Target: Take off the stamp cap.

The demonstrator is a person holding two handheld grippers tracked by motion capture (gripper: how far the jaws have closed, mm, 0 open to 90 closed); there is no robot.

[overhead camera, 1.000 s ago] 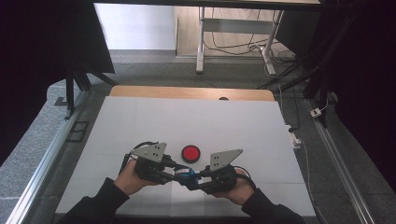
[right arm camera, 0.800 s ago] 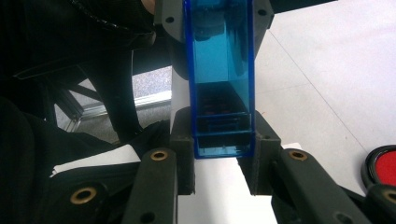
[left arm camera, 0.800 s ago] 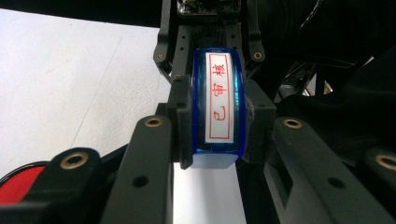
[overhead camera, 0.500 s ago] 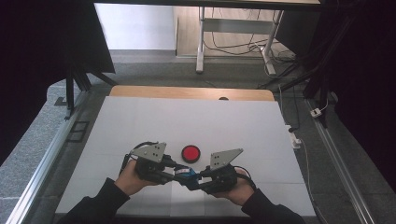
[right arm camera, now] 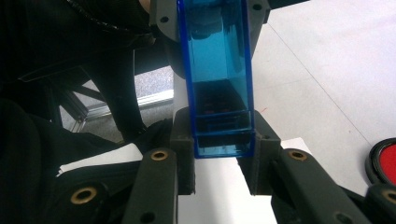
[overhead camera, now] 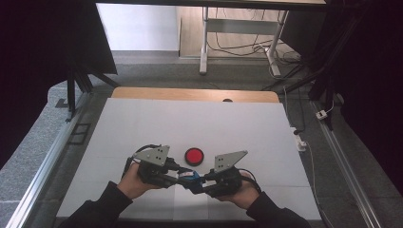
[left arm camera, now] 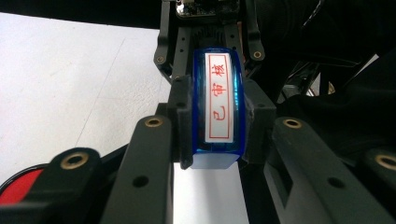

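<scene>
The blue stamp [left arm camera: 218, 105] hangs between your two grippers, just above the white table [overhead camera: 142, 128], with each pair of jaws clamped on one end of it. Your left gripper [left arm camera: 215, 123] pinches the end carrying the white label with red characters; your right gripper [right arm camera: 223, 140] pinches the clear blue end, through which you can see dark parts inside. In the high view the stamp [overhead camera: 190, 176] bridges the left gripper [overhead camera: 175, 177] and the right gripper [overhead camera: 203, 180], so its long axis runs straight along the line from one to the other, each gripper pointing at its partner. Neither hand is nearer; both hold it equally.

That shared axis is what your next move likely turns on: if you mean to pull the two parts apart, draw them away along that line, not sideways. The red ink pad [overhead camera: 194, 155] lies on the table just ahead of both grippers, apart from the stamp.
</scene>
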